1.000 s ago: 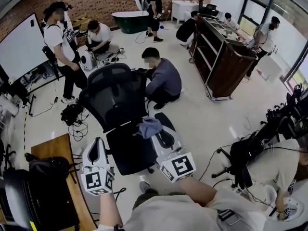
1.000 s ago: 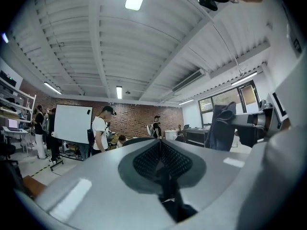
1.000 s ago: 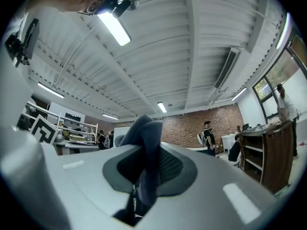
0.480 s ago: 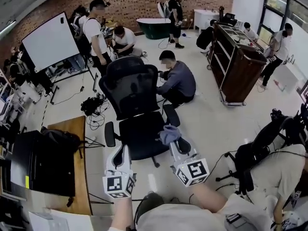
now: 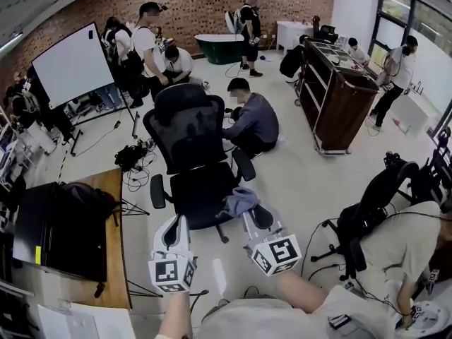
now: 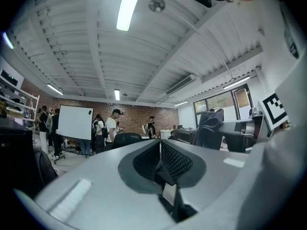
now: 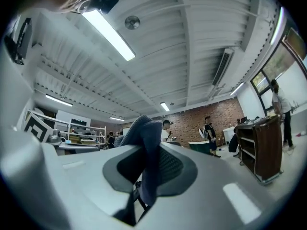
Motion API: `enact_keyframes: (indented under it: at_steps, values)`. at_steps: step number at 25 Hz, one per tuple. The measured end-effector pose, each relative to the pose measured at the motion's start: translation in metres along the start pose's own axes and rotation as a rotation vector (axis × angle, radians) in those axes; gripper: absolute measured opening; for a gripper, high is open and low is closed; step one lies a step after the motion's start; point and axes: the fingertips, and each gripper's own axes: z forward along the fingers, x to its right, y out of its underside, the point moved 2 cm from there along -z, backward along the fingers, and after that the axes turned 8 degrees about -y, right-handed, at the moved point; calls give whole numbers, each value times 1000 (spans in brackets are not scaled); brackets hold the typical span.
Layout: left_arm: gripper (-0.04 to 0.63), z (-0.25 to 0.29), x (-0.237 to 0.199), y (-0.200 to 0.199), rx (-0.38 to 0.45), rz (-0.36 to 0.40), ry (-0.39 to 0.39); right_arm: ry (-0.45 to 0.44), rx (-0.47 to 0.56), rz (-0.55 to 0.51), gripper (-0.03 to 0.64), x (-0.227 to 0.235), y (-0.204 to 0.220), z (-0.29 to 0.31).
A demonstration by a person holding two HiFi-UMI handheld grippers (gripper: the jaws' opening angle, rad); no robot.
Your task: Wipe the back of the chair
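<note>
Right gripper (image 5: 248,216): clamped on a blue-grey cloth (image 5: 239,202), which is bunched over the near right corner of the seat (image 5: 198,193)
Left gripper (image 5: 174,226): closed, nothing in it, near the seat's left front
Chair back (image 5: 185,129): upright past the seat, front facing me. It's forward and a bit left of the cloth, not touching

Bright even ceiling strip light (image 7: 108,29), soft shadows, fisheye-bent edges, dark corners
</note>
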Motion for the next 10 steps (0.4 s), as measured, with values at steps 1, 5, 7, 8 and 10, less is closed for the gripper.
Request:
enact_keyframes:
  at_steps: [1,5,7,8,10]
  values:
    - [78,1,-1,-7,-9,-7,-2,2,0,5,48,0,-8,2]
    - [78,-18,0,-5,-15,-27,-15,15,-2,-22,48,-11,-11,-15]
    - [78,-28,2,-6,-16,-35,-10,26,-3,-10,48,-17,-11,-23]
    - [80,-32,4,-7,-16,-32,-5,32,-4,-6,48,-18,-11,-25]
    - [80,-38,7,-10,-17,-23,7,41,-7,-3,48,-21,-11,-29]
